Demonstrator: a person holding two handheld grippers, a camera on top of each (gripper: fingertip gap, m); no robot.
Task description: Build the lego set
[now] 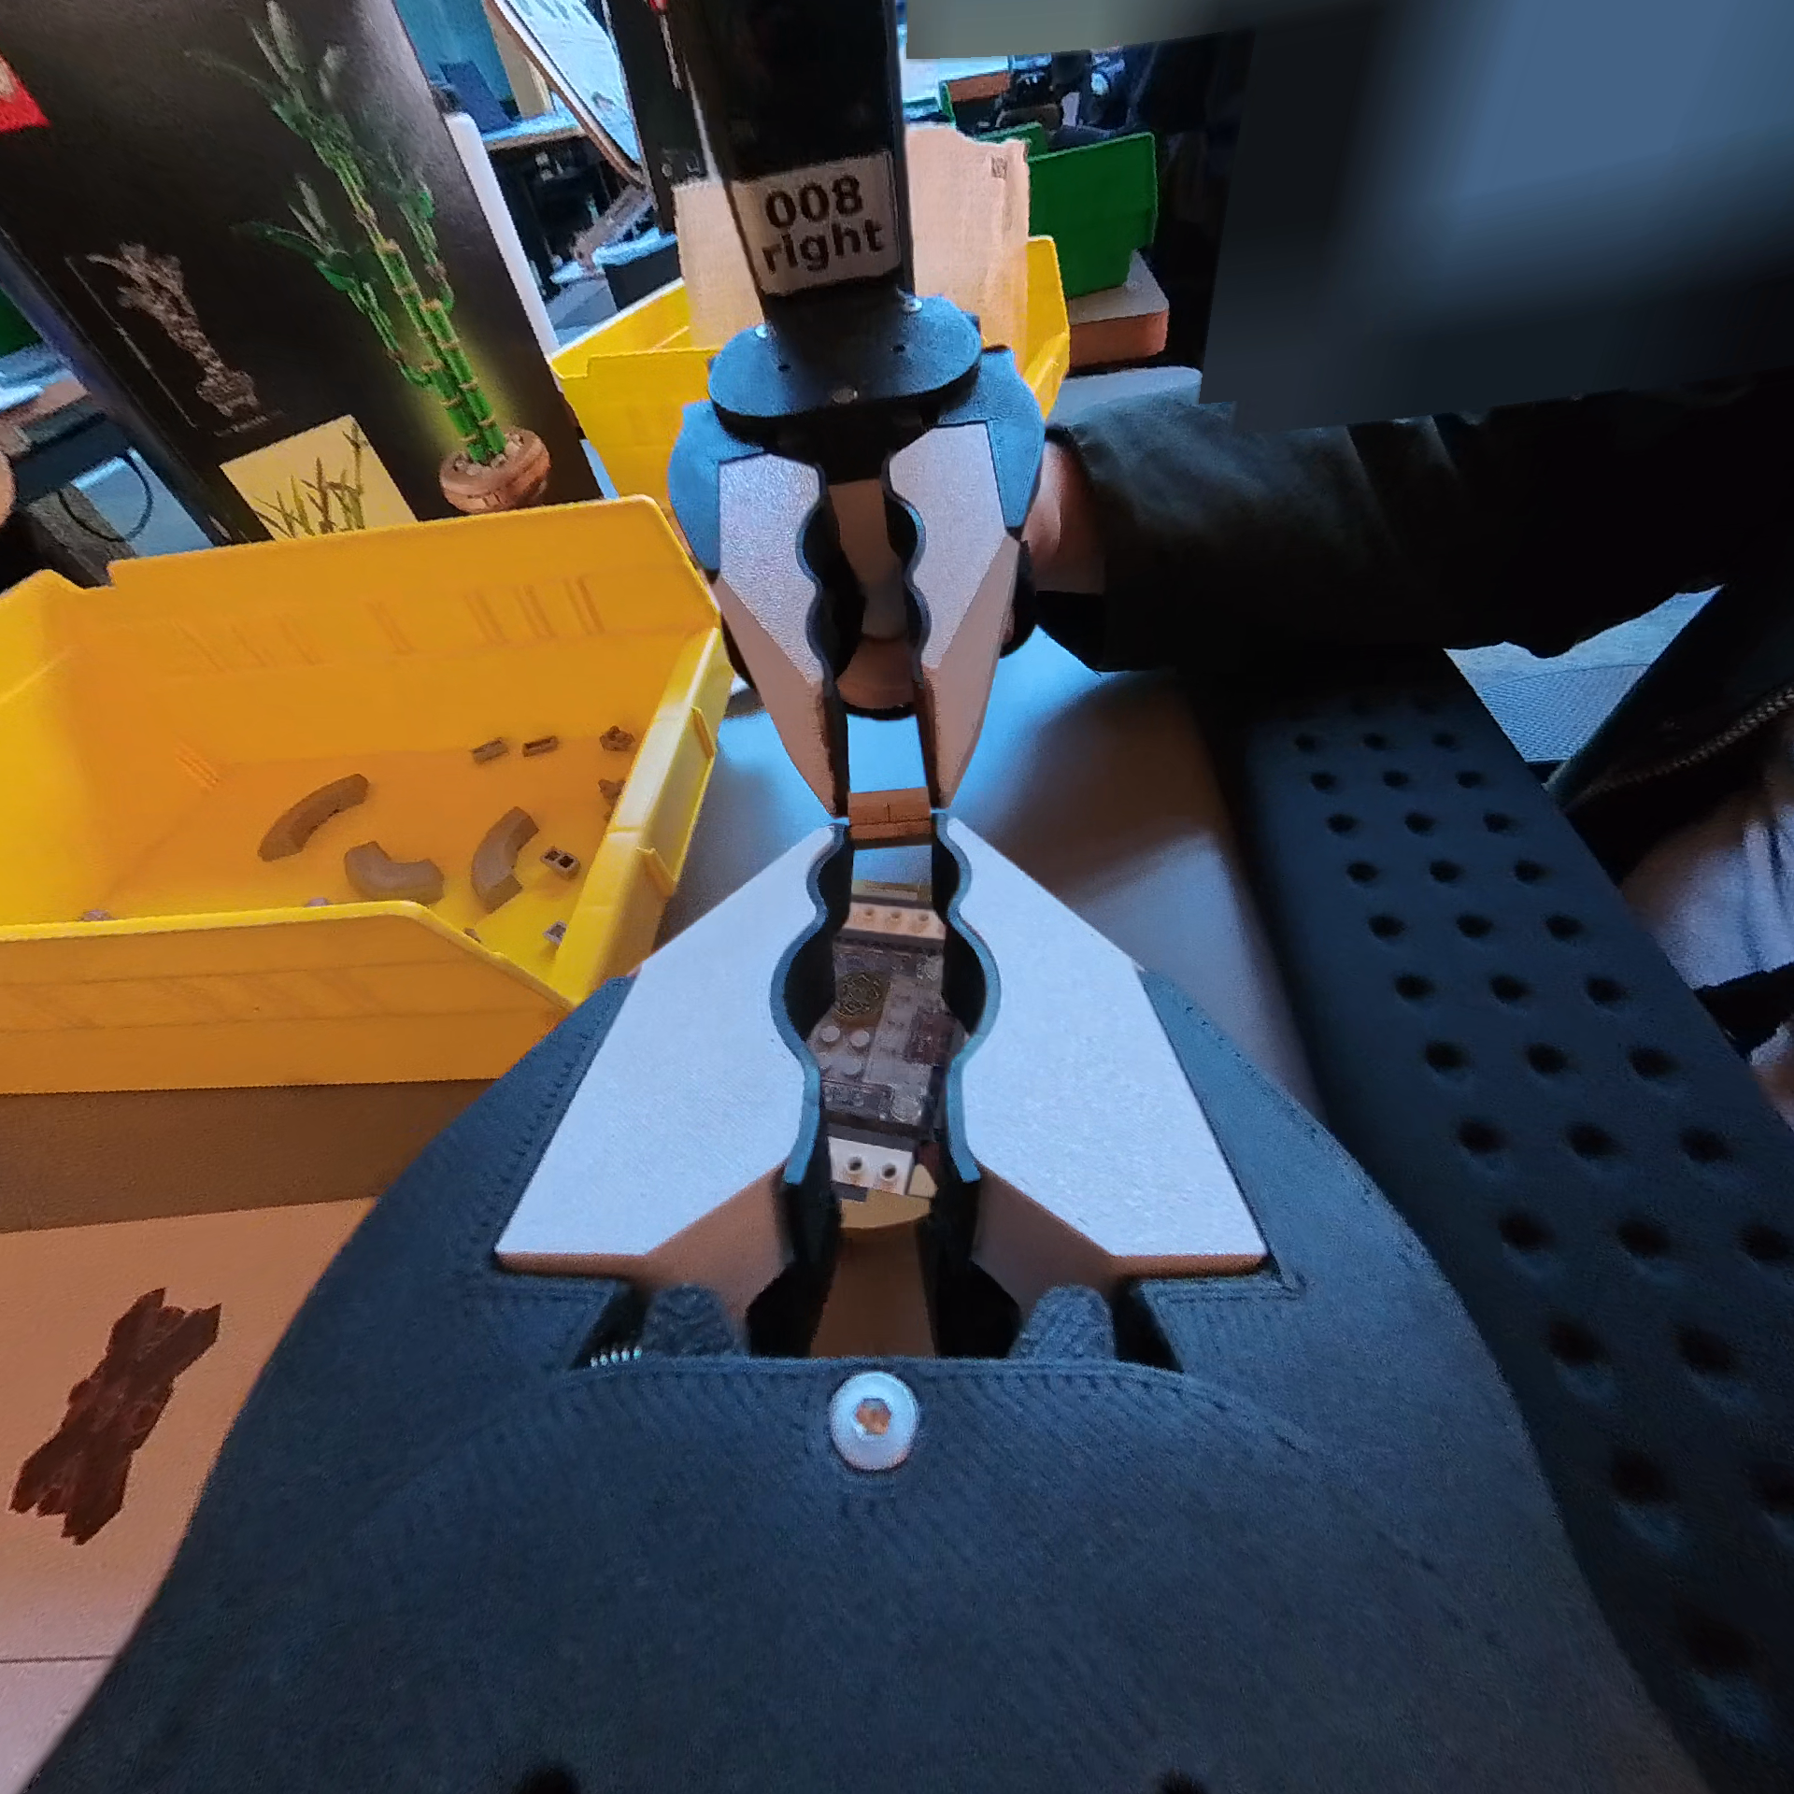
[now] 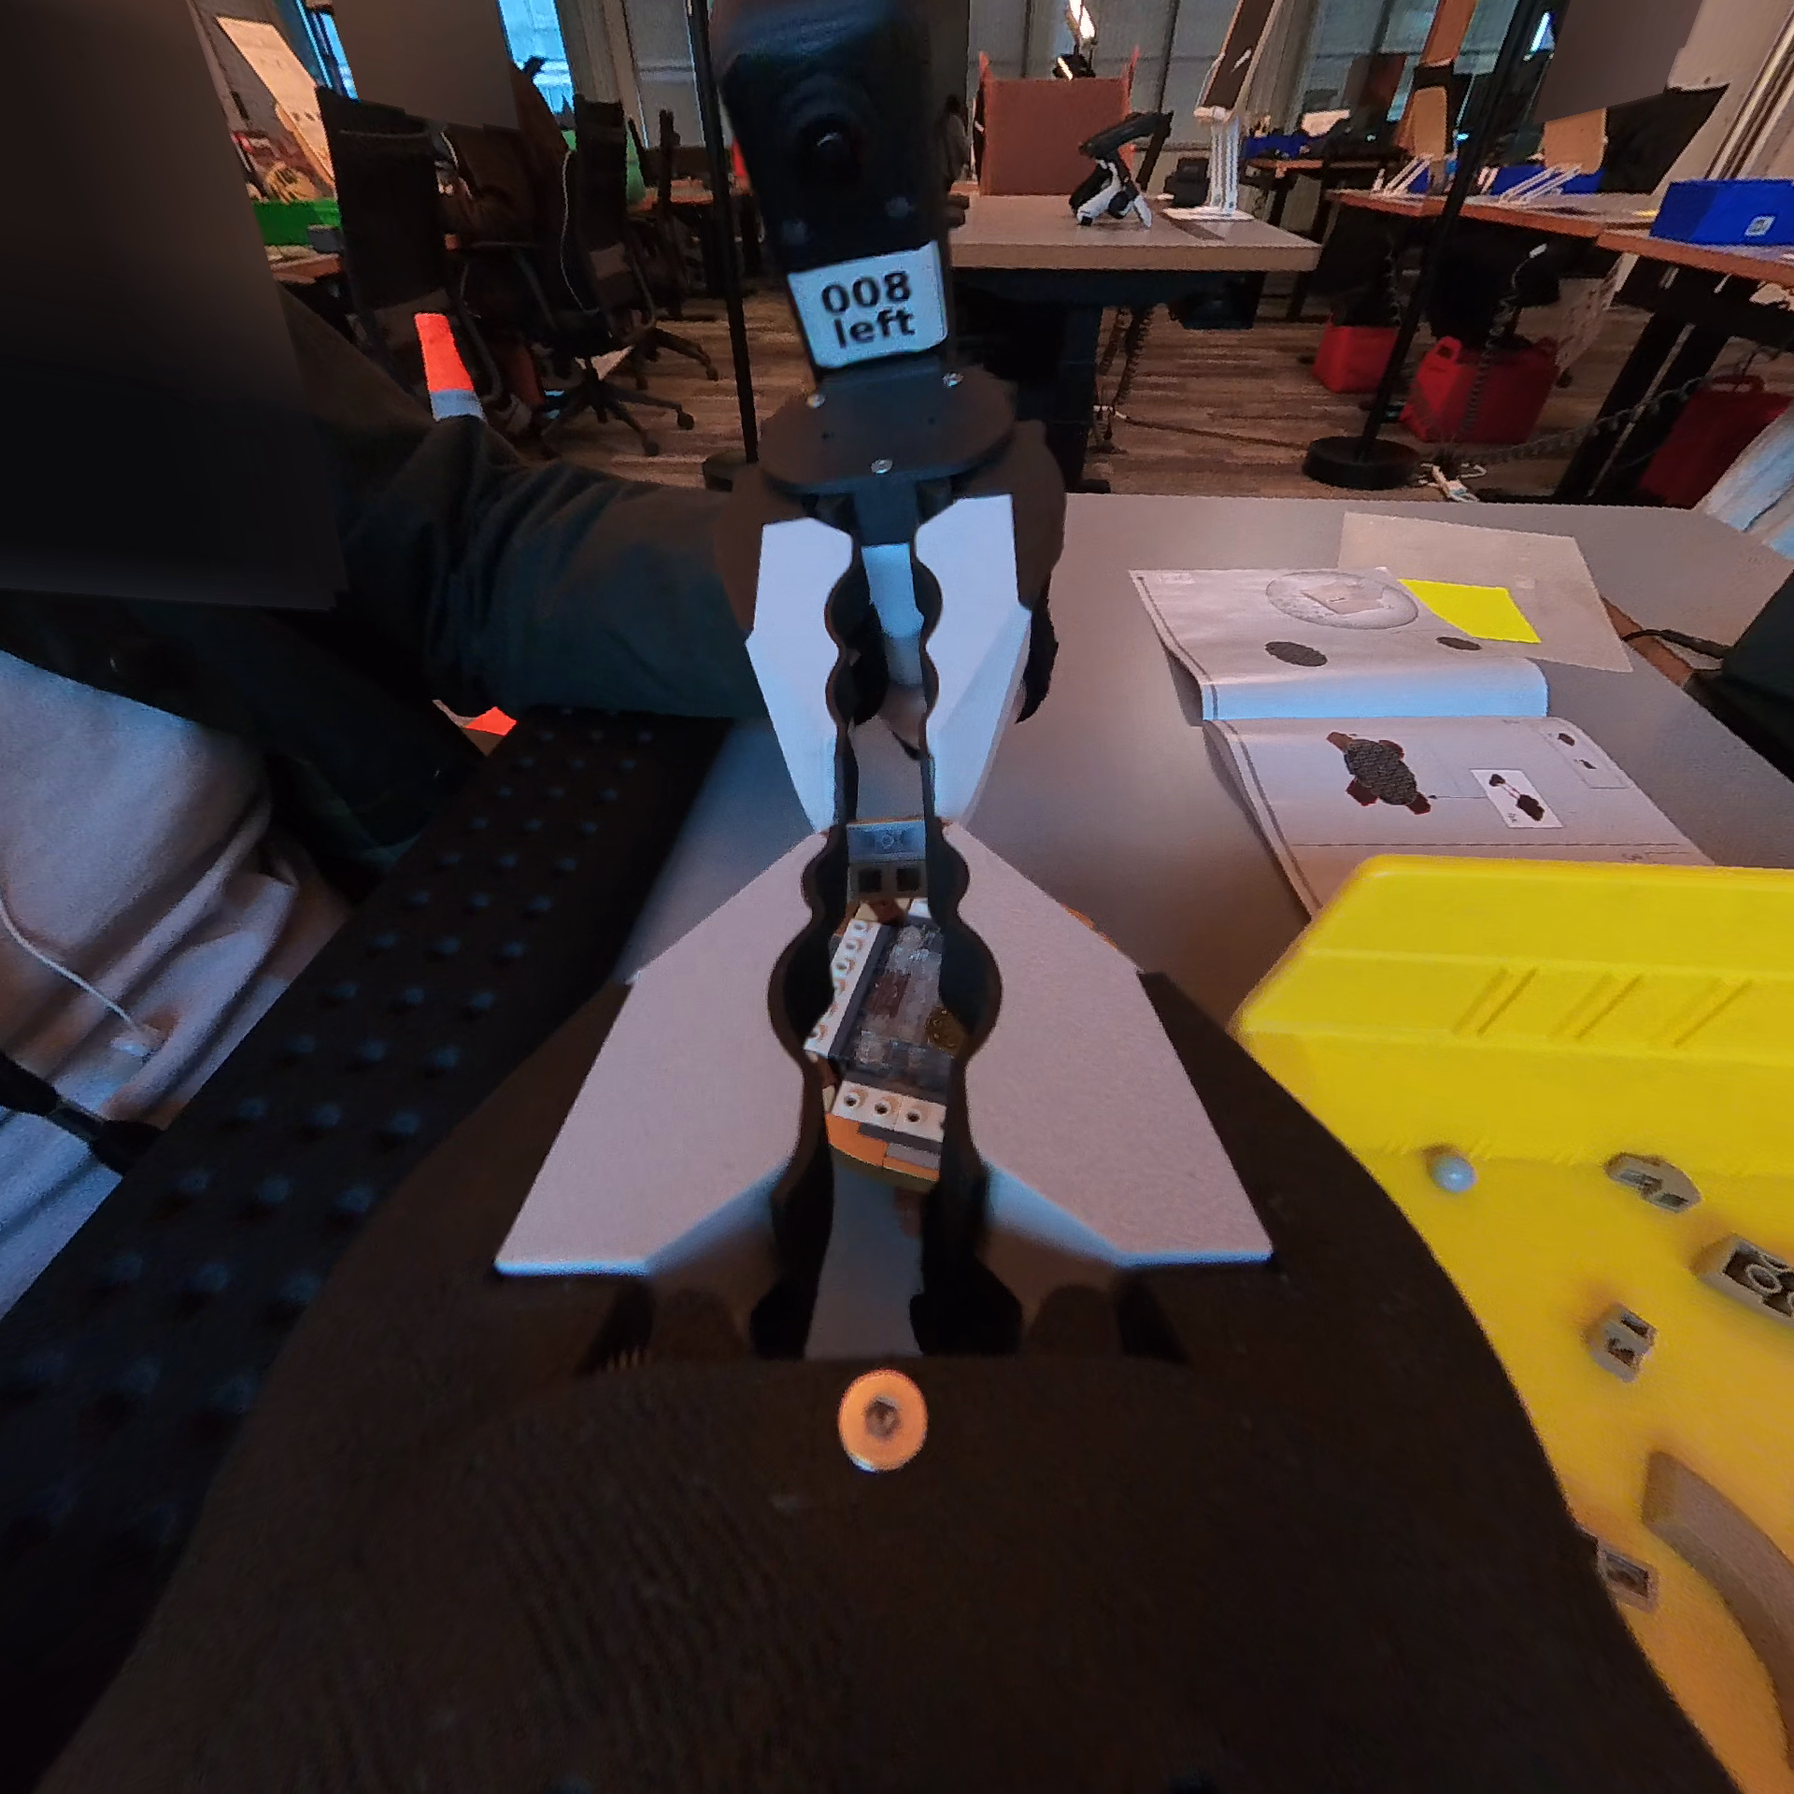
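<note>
left claw point(image 1: 888, 849) clamps the build point(image 1: 879, 1029) | right claw point(image 2: 885, 854) pinches its far end | risk: uneven squeeze twists build; bricks pop off

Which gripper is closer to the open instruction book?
Left. The left gripper sits right beside the instruction book. The right gripper is farther away, across the lego build they both pinch, next to the yellow bin.

The bin point(image 1: 349, 699) is looking bright yellow, with brown curved bricks point(image 1: 398, 874) lying in it at 9 o'clock. The gripper fingers point(image 1: 680, 1097) are showing white on black. A yellow sheet point(image 2: 1471, 610) is glowing at 2 o'clock.
</note>
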